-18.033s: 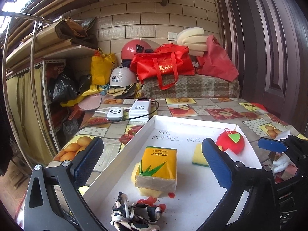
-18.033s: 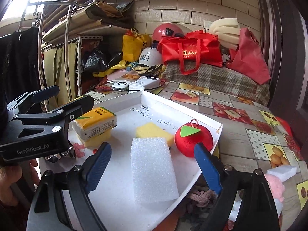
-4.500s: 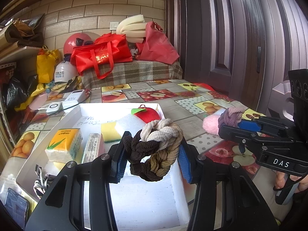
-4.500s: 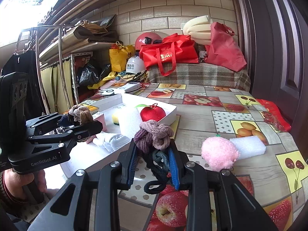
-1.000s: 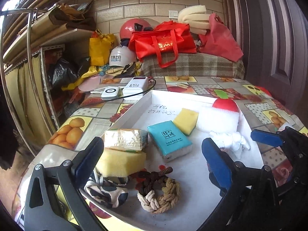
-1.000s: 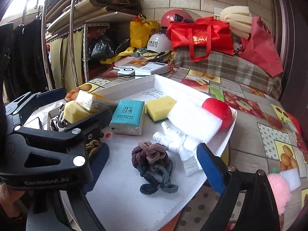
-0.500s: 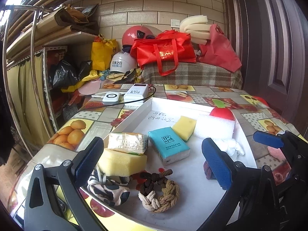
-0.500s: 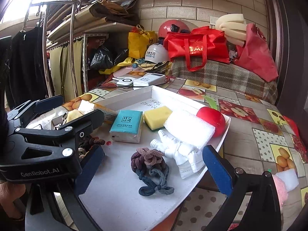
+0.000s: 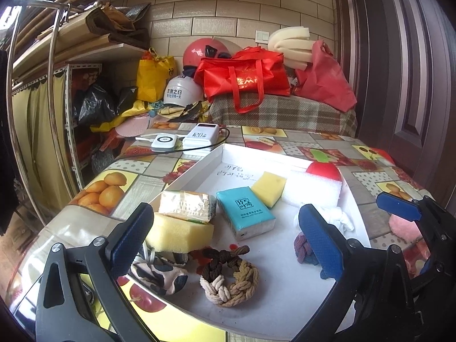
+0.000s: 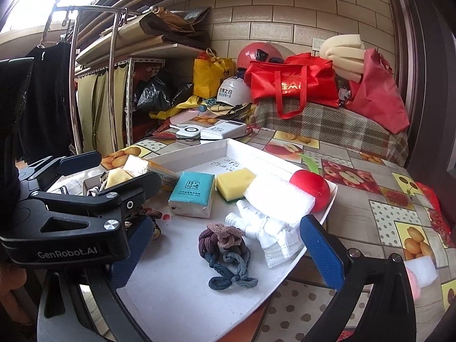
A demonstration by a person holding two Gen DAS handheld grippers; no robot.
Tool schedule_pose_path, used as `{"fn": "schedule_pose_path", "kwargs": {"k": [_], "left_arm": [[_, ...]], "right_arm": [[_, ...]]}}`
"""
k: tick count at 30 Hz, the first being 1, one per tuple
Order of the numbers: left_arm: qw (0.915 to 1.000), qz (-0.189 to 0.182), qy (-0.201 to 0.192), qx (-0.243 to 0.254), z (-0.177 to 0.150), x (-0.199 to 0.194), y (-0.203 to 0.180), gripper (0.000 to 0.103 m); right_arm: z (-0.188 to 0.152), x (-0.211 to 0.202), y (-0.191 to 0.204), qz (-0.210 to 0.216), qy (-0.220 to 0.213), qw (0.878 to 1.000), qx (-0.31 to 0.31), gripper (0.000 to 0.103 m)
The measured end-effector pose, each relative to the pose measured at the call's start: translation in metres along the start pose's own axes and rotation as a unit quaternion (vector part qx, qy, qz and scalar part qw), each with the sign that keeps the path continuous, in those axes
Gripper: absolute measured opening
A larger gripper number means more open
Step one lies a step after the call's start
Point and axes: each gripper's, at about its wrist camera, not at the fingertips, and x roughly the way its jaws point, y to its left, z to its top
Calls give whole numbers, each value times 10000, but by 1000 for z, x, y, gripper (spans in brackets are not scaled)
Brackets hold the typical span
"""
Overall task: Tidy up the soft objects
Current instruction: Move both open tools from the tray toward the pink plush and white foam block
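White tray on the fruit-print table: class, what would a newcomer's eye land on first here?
Probably the white tray crowded with soft things: a teal tissue pack at its middle, a braided brown-and-beige ring at the near edge. Behind the table, a red bag stands out against the brick wall.

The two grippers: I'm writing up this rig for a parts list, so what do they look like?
Both are black plastic frames with silver screws and two fingers faced with textured blue pads. The left gripper carries white "GenRobot.AI" lettering on its side, seen in the right wrist view. The right gripper shows no readable marking here.
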Motion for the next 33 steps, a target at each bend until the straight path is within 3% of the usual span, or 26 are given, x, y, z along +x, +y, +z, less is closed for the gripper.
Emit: {"fn": "schedule_pose_path", "kwargs": {"k": [3,6,8,10,13,19,22,27,30,33], "left_arm": [[9993,43,-360,80,1,-16,-5,103],[9967,568,-571,100,-2,-25,-10,103],[9946,890,-477,221,-5,-22,-17,103],[9948,892,-393,295,-6,-19,-19,103],[9957,799,-386,263,-7,-20,-19,103],[9991,345,-180,185,-11,-23,-24,103],[9990,259,-209,312,-13,-29,-32,103],[9982,-232,-75,547,-17,-33,-46,103],[9959,-348,-71,827,-18,-34,-60,103],[9915,-914,160,910,-21,-33,-77,103]], "right_arm": [[-3,-19,0,-181,-342,9992,-14,103],[-9,-37,-7,-403,-595,9974,60,103],[-12,-44,-18,-534,-563,9967,249,103],[-16,-45,-35,-687,-309,9957,542,103],[-24,-54,-62,-906,-199,9910,968,103],[-42,-91,-110,-1491,-371,9818,1118,103],[-53,-104,-148,-1678,-243,9750,1434,103],[-71,-122,-201,-2151,5,9599,1800,103],[-77,-121,-223,-2095,193,9562,2035,103],[-78,-101,-230,-1690,662,9592,2168,103]]}}
